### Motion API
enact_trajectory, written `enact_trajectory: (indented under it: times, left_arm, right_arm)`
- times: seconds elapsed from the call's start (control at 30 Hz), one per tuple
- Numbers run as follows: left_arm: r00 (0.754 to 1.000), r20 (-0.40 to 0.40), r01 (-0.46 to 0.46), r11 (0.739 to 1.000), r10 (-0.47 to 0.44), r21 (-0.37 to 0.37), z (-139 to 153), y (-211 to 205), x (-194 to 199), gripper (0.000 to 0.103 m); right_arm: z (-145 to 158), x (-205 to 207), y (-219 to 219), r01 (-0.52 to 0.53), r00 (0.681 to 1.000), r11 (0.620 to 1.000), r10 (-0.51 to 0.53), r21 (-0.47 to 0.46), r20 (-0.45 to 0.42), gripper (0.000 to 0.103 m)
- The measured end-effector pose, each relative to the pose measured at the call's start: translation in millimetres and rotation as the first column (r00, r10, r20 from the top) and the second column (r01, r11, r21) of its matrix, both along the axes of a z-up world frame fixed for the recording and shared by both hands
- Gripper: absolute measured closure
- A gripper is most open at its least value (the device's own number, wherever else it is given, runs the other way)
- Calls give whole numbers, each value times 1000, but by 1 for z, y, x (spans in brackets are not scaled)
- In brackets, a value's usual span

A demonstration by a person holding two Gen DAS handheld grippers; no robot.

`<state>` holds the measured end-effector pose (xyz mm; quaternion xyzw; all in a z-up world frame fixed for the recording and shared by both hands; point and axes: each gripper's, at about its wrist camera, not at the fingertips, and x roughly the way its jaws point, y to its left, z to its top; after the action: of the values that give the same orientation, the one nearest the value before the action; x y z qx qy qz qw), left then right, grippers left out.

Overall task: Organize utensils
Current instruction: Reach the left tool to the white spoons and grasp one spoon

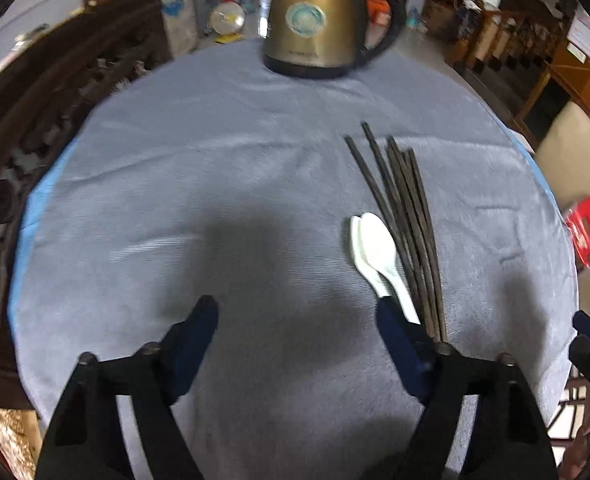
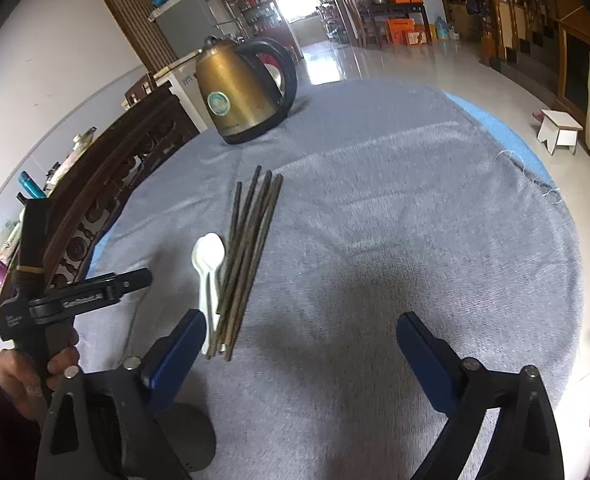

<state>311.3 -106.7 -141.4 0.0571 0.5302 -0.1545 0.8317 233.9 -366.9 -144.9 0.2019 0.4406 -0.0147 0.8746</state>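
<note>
Several dark chopsticks (image 1: 405,220) lie bundled on the grey cloth, with two white spoons (image 1: 375,256) nested beside them on their left. My left gripper (image 1: 297,314) is open and empty above the cloth, its right finger just before the spoon handles. In the right wrist view the chopsticks (image 2: 247,264) and spoons (image 2: 209,268) lie left of centre. My right gripper (image 2: 301,326) is open and empty, its left finger close to the near ends of the spoons and chopsticks. The left gripper's body (image 2: 55,308) shows at the left, held by a hand.
A brass-coloured electric kettle (image 1: 315,20) with a black handle stands at the far side of the round table (image 1: 215,120); it also shows in the right wrist view (image 2: 243,96). Dark carved wooden furniture (image 1: 35,120) borders the table's left. A white stool (image 2: 559,128) stands on the floor.
</note>
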Motion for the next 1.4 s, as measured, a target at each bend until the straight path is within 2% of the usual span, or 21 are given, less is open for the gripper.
enact_trajectory:
  times: [0.07,0.2,0.3,0.37,0.6,0.83,0.87,0.93,1.17,1.27,1.4]
  left_arm:
    - [1000,-20,22,1000,-22,-12,-9,-6,5,37]
    - [997,-59,36,998,-38,-43,-24,-12,15,40]
    - [995,-81,53,997,-57,-51,-33,-17,22,48]
    - [993,-95,60,996,-66,-63,-38,-20,25,48]
    - [995,-60,77,995,-81,-61,-39,-33,39,48]
    - [994,-40,93,990,-98,-102,-39,-45,51,48]
    - [994,-40,95,988,-100,-120,-38,-45,51,51]
    - [993,-45,101,982,-110,-157,-39,-46,54,89]
    - [992,7,128,977,-129,-172,-42,-47,51,99]
    - [994,30,113,975,-109,-193,-37,-34,51,101]
    - [992,63,117,980,-108,-162,-29,-20,47,101]
  right_arm:
    - [-7,3,-1,-9,1000,1000,9,5,-14,14]
    - [-20,6,-3,-15,999,1000,15,6,-41,17]
    - [-26,7,-4,-11,999,1000,12,10,-52,17]
    - [-30,10,-4,-10,998,1000,11,13,-60,17]
    - [-35,18,2,-19,997,1000,19,13,-70,17]
    - [-36,23,6,-28,997,1000,28,-6,-67,17]
    - [-36,24,6,-28,997,1000,27,-5,-67,17]
    - [-37,24,6,-25,997,1000,24,-5,-68,17]
    - [-35,40,6,-33,998,999,32,-24,-51,17]
    - [-32,61,13,-77,997,997,77,-12,-28,17]
    - [-31,88,28,-147,989,989,147,-16,17,17]
